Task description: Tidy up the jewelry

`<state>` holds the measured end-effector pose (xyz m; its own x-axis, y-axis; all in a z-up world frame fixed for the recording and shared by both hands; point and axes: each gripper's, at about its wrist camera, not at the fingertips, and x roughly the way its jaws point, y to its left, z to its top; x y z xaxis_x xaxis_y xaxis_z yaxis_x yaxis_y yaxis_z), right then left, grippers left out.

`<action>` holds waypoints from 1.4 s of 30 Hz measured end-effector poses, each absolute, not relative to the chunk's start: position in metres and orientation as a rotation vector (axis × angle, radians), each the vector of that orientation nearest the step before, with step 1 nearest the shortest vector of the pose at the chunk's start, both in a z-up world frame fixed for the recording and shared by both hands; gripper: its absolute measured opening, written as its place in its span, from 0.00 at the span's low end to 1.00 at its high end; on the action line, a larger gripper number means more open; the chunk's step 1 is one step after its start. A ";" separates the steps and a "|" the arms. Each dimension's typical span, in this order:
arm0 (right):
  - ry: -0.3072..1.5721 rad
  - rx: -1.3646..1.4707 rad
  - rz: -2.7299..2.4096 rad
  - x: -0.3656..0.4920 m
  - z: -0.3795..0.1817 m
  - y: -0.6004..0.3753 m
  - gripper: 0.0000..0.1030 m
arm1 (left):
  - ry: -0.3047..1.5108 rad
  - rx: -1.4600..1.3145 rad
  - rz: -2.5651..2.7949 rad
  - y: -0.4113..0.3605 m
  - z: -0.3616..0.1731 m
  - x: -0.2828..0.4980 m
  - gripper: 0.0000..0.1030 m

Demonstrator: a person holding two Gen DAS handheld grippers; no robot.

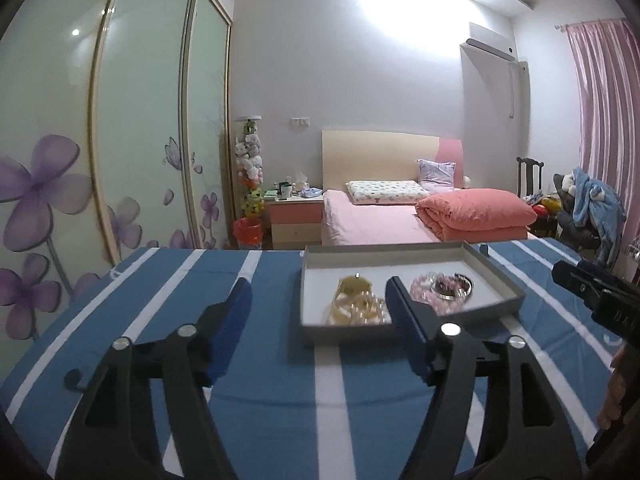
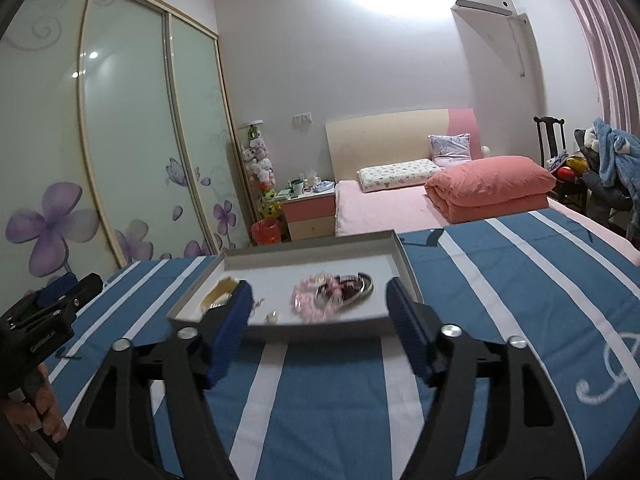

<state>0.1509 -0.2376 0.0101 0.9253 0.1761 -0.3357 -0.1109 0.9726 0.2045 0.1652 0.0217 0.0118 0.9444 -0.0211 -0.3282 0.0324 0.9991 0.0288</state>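
**Both grippers wide open and empty before the jewelry tray**

The left gripper (image 1: 318, 312) hovers above the blue-and-white striped cloth (image 1: 256, 392), its blue-padded fingers (image 1: 234, 312) spread wide with nothing between them. In its view, the shallow grey tray (image 1: 496, 276) sits on the cloth at about one o'clock, near the cloth's far edge. Inside the tray, a cluster of yellow-gold bracelets (image 1: 358, 300) lies toward nine o'clock, and a pink beaded bracelet (image 1: 426, 284) lies toward three o'clock, touching a silver bangle (image 1: 454, 287). The right finger's tip overlaps the tray's near side in the picture; whether it touches is unclear.

The right gripper (image 2: 320, 312) is likewise spread wide and holds nothing. From its view, the tray (image 2: 404, 260) lies at twelve o'clock, with the pink beads (image 2: 310, 300) and bangle (image 2: 360, 286) seen between the fingers, somewhat blurred. The gold pieces (image 2: 222, 292) sit at eleven o'clock, partly hidden by the left finger (image 2: 236, 312).

Each gripper appears at the edge of the other's view: the right at three o'clock, the left at nine o'clock.
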 end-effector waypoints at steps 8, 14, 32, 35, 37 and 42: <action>0.340 0.137 0.151 0.121 0.006 -0.234 0.85 | 0.332 0.049 -0.026 0.015 0.001 0.127 0.84; 0.334 0.120 0.150 0.106 -0.001 -0.233 0.98 | 0.326 0.050 -0.024 0.012 -0.003 0.117 0.95; 0.303 0.105 0.145 0.079 -0.018 -0.230 0.98 | 0.295 0.046 -0.016 0.012 -0.014 0.095 0.96; 0.296 0.098 0.142 0.077 -0.017 -0.228 0.98 | 0.294 0.051 -0.015 0.010 -0.014 0.094 0.96; 0.296 0.099 0.141 0.077 -0.017 -0.228 0.98 | 0.296 0.055 -0.015 0.009 -0.015 0.094 0.96; 0.302 0.108 0.137 0.077 -0.018 -0.230 0.98 | 0.299 0.058 -0.009 0.008 -0.015 0.095 0.96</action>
